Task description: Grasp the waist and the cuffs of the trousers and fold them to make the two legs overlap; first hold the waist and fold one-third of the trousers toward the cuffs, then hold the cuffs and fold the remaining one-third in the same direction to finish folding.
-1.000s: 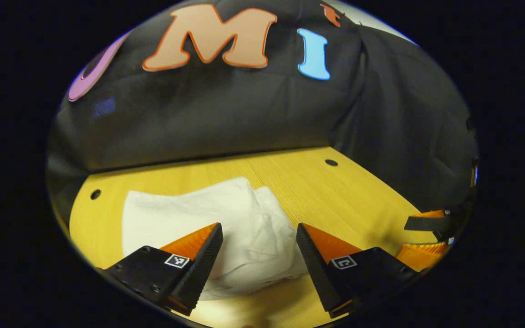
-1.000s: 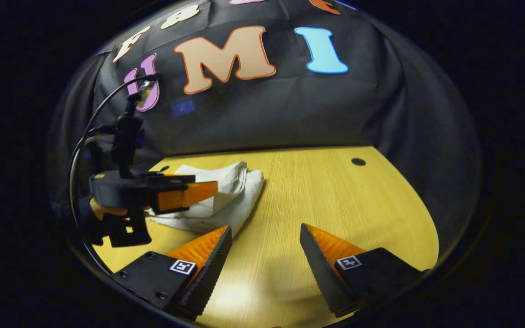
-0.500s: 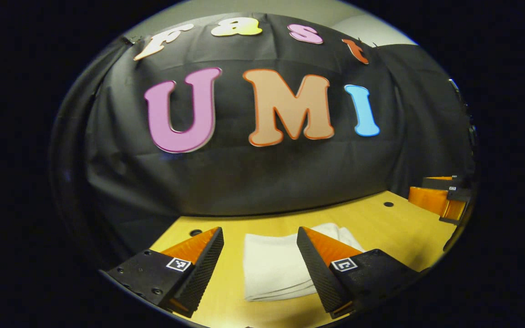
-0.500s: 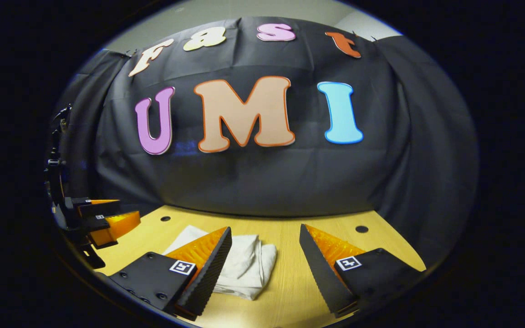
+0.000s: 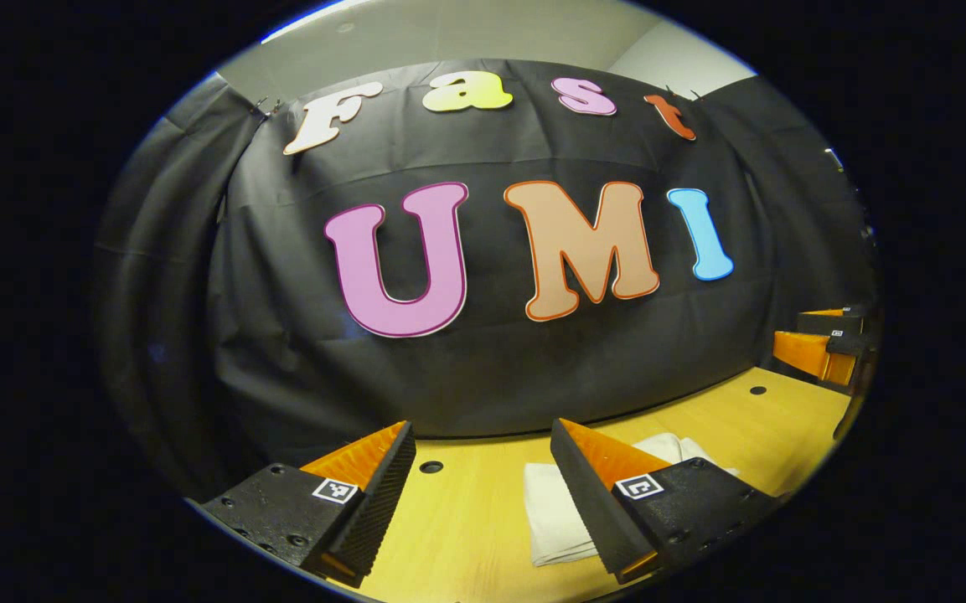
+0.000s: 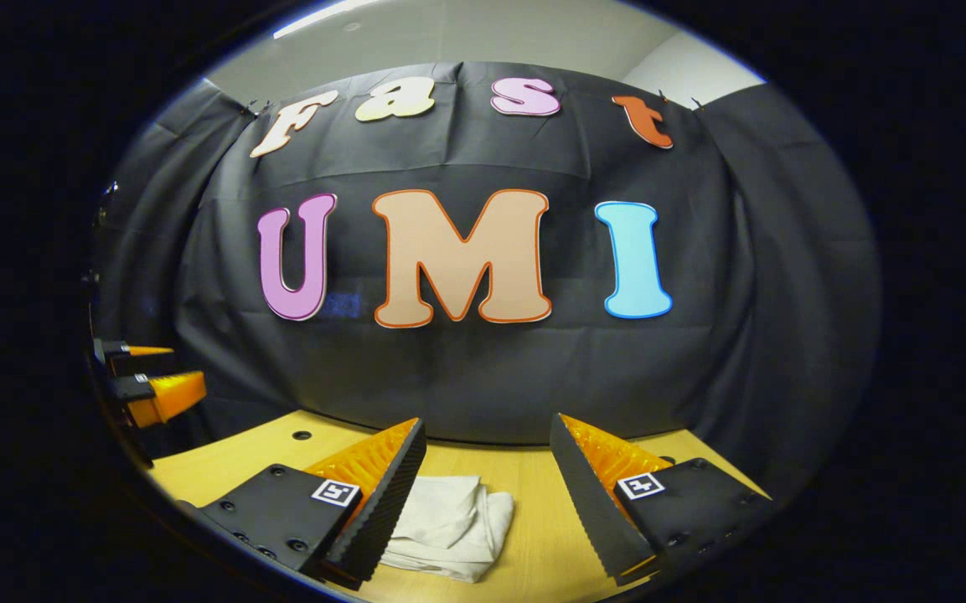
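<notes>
A: Left gripper [image 5: 478, 435], nearest first. Jaws?

B: Spread wide, nothing between them. Bare wooden table [image 5: 457, 536] shows in the gap, with a small round hole [image 5: 431, 466] just past the left finger's tip.

A: Trousers?

B: White, folded into a compact bundle [image 5: 554, 519], flat on the table. They sit behind the right-hand finger (partly hidden by it), poking out on both sides of it. Touching neither finger.

A: Right gripper [image 6: 487, 435]?

B: Also wide apart, empty. The folded trousers [image 6: 449, 528] lie low in the gap, hard against the left-hand finger, which covers their near edge. Layered folds face the open side.

A: Farther off?

B: In the left gripper view the right gripper [image 5: 822, 343] hangs above the table's far right edge; in the right gripper view the left one [image 6: 152, 381] hangs at far left. Behind everything, the black cloth wall [image 6: 483, 368].
</notes>
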Motion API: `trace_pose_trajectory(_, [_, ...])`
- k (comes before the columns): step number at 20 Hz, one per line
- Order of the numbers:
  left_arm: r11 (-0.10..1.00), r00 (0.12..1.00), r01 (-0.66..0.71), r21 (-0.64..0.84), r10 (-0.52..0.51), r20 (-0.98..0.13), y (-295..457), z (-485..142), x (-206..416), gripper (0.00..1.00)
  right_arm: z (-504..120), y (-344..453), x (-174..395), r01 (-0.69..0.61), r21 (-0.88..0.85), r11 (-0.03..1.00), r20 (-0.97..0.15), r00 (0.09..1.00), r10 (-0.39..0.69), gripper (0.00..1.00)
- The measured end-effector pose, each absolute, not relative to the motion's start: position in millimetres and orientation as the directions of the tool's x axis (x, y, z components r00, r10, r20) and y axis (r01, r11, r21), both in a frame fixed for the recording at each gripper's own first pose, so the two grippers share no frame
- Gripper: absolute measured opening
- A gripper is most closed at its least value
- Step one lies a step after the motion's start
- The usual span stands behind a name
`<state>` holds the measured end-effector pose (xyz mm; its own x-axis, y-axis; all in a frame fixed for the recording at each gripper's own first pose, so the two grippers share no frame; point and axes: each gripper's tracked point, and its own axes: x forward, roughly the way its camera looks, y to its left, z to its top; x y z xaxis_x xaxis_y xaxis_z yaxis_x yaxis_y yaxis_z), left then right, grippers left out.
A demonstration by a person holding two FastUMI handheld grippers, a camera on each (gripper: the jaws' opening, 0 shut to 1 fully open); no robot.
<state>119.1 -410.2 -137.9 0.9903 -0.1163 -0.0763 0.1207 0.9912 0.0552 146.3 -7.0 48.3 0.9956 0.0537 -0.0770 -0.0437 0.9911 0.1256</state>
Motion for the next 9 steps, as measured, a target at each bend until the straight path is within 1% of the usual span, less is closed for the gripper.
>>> trace_pose_trajectory(1, [0.990, 0.990, 0.127, 0.054, -0.123, -0.073, -411, -139, 121, 0.95, 46, -12, 144, -0.028, 0.100, 0.995, -0.082, 0.996, 0.037, 0.96])
trace_pose_trajectory(3, [0.988, 0.987, 0.141, 0.056, -0.136, -0.087, -409, -141, 123, 0.95, 48, -15, 138, -0.017, 0.093, 0.996, -0.078, 0.997, 0.024, 0.96])
trace_pose_trajectory(4, [0.988, 0.986, 0.141, 0.059, -0.135, -0.095, -409, -143, 123, 0.95, 49, -16, 136, -0.014, 0.100, 0.995, -0.078, 0.997, 0.022, 0.92])
trace_pose_trajectory(5, [0.988, 0.985, 0.145, 0.050, -0.139, -0.099, -411, -143, 123, 0.95, 49, -16, 134, -0.012, 0.100, 0.995, -0.080, 0.997, 0.020, 0.96])
trace_pose_trajectory(6, [0.988, 0.984, 0.153, 0.032, -0.149, -0.101, -413, -142, 122, 0.95, 51, -17, 132, -0.013, 0.099, 0.995, -0.077, 0.997, 0.021, 0.93])
trace_pose_trajectory(7, [0.986, 0.981, 0.168, 0.016, -0.165, -0.097, -415, -142, 122, 0.95, 54, -18, 130, -0.012, 0.097, 0.995, -0.074, 0.997, 0.019, 0.96])
trace_pose_trajectory(9, [0.982, 0.978, 0.188, 0.012, -0.186, -0.096, -424, -141, 126, 0.95, 59, -23, 128, -0.002, 0.092, 0.996, -0.062, 0.998, 0.008, 0.98])
